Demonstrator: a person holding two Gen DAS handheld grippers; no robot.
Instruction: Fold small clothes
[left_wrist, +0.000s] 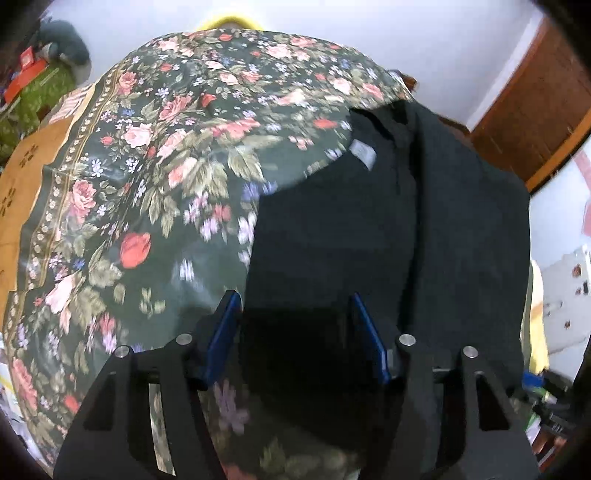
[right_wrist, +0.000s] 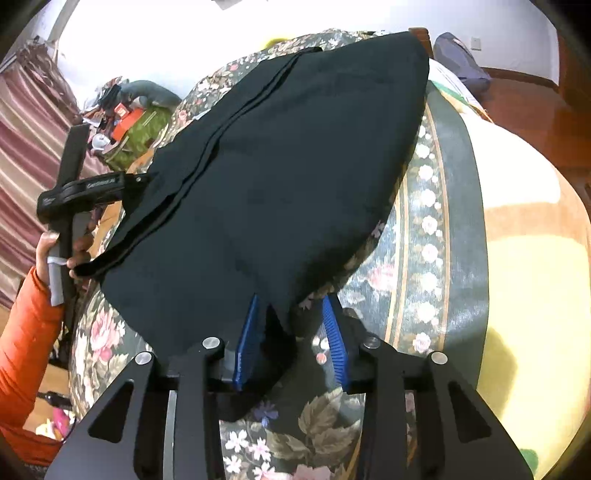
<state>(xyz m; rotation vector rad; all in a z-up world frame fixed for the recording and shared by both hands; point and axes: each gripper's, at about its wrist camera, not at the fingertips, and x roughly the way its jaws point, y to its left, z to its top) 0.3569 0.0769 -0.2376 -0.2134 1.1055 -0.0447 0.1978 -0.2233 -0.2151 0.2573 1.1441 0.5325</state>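
A black garment (left_wrist: 388, 236) lies spread on a bed covered with a dark floral bedspread (left_wrist: 147, 177), its fabric doubled over so that layered edges run lengthwise along it, and a small grey label (left_wrist: 362, 153) shows near its far end in the left wrist view. The left tongs (left_wrist: 293, 334) stand wide, their blue pads (left_wrist: 221, 339) apart over the near edge of the garment, with dark cloth showing between them but not pinched. In the right wrist view the right tongs (right_wrist: 291, 341) are likewise spread, and a corner of the garment (right_wrist: 280, 177) hangs down between the blue pads (right_wrist: 248, 349), resting against the left one while the other stands clear. At the far left of that view, a hand (right_wrist: 62, 251) in an orange sleeve (right_wrist: 26, 354) holds the other gripper's handle (right_wrist: 70, 206) at the garment's side. A green bundle (right_wrist: 144, 129) and a grey plush toy (right_wrist: 151, 94) lie beyond the bed.
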